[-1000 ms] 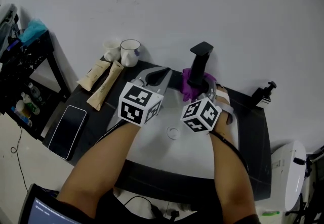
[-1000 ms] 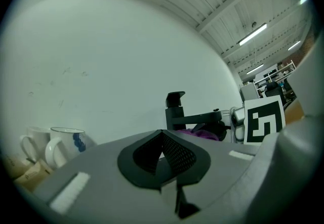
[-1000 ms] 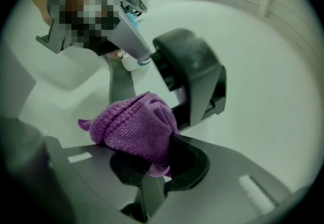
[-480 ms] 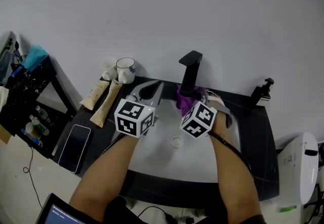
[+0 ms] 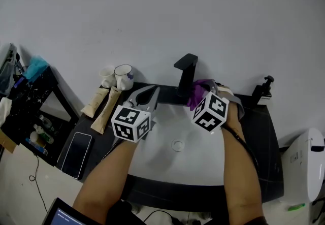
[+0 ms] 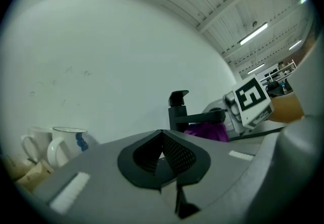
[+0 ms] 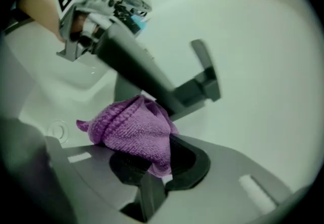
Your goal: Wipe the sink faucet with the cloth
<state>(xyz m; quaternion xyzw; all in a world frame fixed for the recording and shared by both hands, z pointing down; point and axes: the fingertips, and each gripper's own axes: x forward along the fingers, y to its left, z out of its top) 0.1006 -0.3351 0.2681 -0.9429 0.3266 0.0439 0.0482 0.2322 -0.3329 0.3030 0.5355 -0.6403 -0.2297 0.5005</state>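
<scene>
Fingers (image 7: 195, 162) of the right gripper (image 7: 152, 170) pinch the purple cloth (image 7: 134, 129).
It sits bunched just right of the black faucet (image 5: 184, 77), near the counter's (image 5: 256, 132) back edge; the left gripper (image 5: 152, 91), fingers pressed together on nothing, hovers over the sink's (image 5: 193, 155) back-left rim.

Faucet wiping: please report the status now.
Right tongs shut on purple cloth, beside faucet. Left tongs shut, empty. Nothing blocks the faucet.

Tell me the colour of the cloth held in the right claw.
Purple, with a knitted texture. The cloth shows best in the right gripper view.
</scene>
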